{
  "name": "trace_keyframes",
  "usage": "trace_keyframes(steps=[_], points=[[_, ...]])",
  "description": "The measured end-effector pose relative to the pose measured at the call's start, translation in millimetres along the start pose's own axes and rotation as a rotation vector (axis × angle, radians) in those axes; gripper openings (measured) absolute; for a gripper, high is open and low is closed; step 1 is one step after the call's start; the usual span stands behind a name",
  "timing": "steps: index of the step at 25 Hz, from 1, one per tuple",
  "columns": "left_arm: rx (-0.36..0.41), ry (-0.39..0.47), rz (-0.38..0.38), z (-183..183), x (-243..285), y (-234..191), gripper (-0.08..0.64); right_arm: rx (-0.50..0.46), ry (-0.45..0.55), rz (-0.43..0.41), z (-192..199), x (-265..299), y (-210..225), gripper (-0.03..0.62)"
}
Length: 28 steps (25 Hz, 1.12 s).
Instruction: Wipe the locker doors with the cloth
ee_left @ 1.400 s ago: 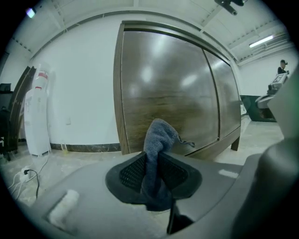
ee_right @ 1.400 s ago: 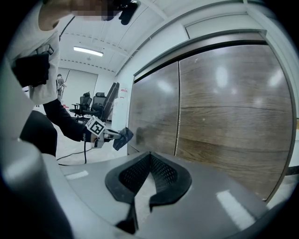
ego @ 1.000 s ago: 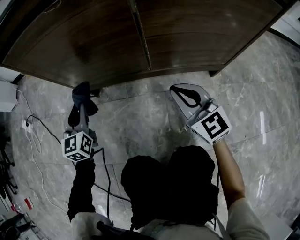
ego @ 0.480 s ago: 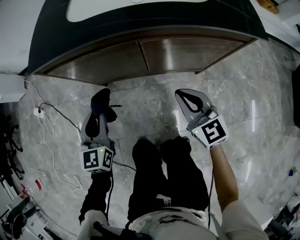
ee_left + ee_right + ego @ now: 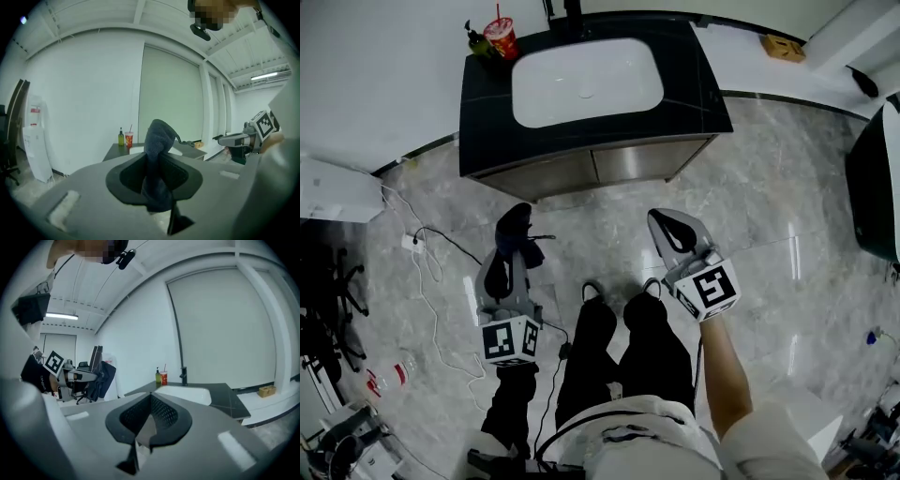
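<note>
A dark blue cloth (image 5: 515,231) sticks up out of my left gripper (image 5: 508,251), which is shut on it; in the left gripper view the cloth (image 5: 157,140) fills the gap between the jaws. My right gripper (image 5: 667,225) is shut with nothing in it, jaw tips meeting (image 5: 151,397). Both are held level, well above the floor and short of the brown cabinet doors (image 5: 581,170) under the black counter (image 5: 487,112). The doors show only as a thin strip from above. Neither gripper touches them.
A white sink basin (image 5: 586,80) sits in the counter, with a red cup (image 5: 499,37) and a green bottle (image 5: 477,39) at its back left. A cable (image 5: 431,281) trails over the marble floor at left. The person's legs (image 5: 619,347) stand between the grippers.
Both grippers have risen a long way and the head view has pulled back from the doors; the counter and sink now show from above. The cloth stays in the left gripper.
</note>
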<state>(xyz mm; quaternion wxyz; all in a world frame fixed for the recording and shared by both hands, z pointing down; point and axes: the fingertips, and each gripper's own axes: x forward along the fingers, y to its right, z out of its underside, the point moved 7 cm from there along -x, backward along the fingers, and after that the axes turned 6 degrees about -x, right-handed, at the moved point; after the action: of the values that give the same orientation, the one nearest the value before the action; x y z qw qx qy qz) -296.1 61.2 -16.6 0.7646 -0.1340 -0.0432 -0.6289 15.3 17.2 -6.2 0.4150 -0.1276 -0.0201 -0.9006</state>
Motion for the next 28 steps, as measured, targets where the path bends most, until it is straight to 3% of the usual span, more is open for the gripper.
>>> trace_keyframes(steps=[4,9,17,28], points=[[0.032,0.067,-0.014,-75,-40,25,0.078,-0.024,0.041,0.026,-64,-43,-9,0.003],[0.038,0.131,-0.051,-119,-88,70,0.078,-0.014,0.112,0.073,-116,-105,-11,0.003],[0.046,0.168,-0.045,-140,-149,127,0.078,0.004,0.174,0.093,-149,-182,-31,0.003],[0.037,0.215,-0.005,-159,-178,132,0.077,-0.038,0.191,0.164,-188,-214,-46,0.002]])
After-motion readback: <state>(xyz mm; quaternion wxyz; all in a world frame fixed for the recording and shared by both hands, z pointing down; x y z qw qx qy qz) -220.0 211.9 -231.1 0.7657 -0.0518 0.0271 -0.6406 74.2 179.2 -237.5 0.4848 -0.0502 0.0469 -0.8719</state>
